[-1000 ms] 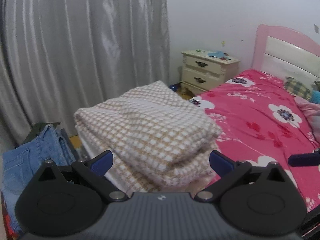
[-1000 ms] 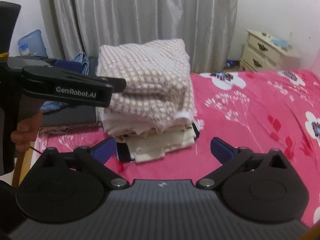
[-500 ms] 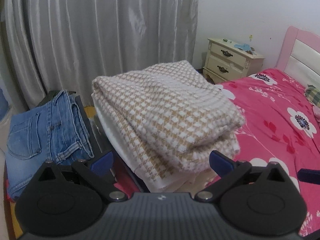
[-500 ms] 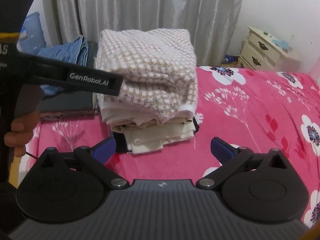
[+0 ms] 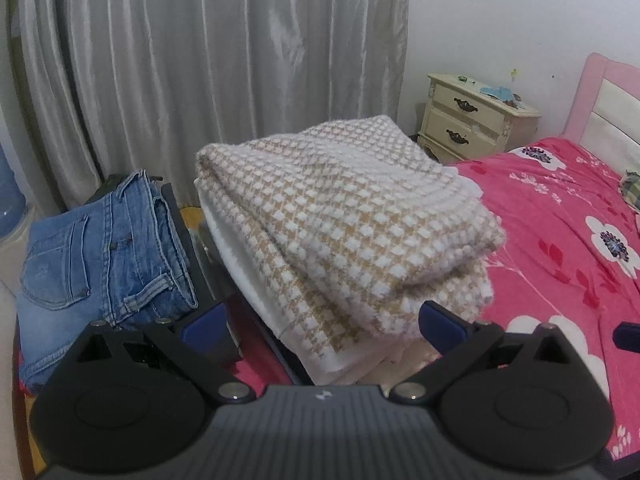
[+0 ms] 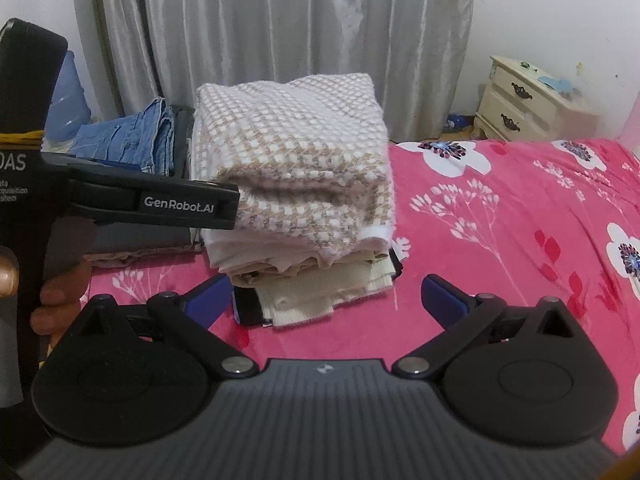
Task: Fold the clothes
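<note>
A folded beige-and-white checked knit (image 5: 344, 224) (image 6: 296, 156) tops a stack of folded cream and white clothes (image 6: 312, 284) on the pink flowered bed (image 6: 520, 216). My left gripper (image 5: 320, 324) is open, its blue pads wide apart just in front of the stack, holding nothing. My right gripper (image 6: 326, 298) is open too, hovering low over the bedspread before the stack. In the right wrist view the left gripper's black body (image 6: 152, 200) reaches in from the left beside the knit, held by a hand (image 6: 56, 296).
Folded blue jeans (image 5: 100, 248) (image 6: 132, 140) lie on a dark pile left of the stack. Grey curtains (image 5: 200, 60) hang behind. A cream nightstand (image 5: 476, 116) stands at the right by the pink headboard (image 5: 608, 96). A blue water bottle (image 6: 66, 100) sits far left.
The left gripper's view has swung leftward, bringing the jeans and curtain more into sight. The right gripper has drawn a little closer to the stack. Both stay open and empty.
</note>
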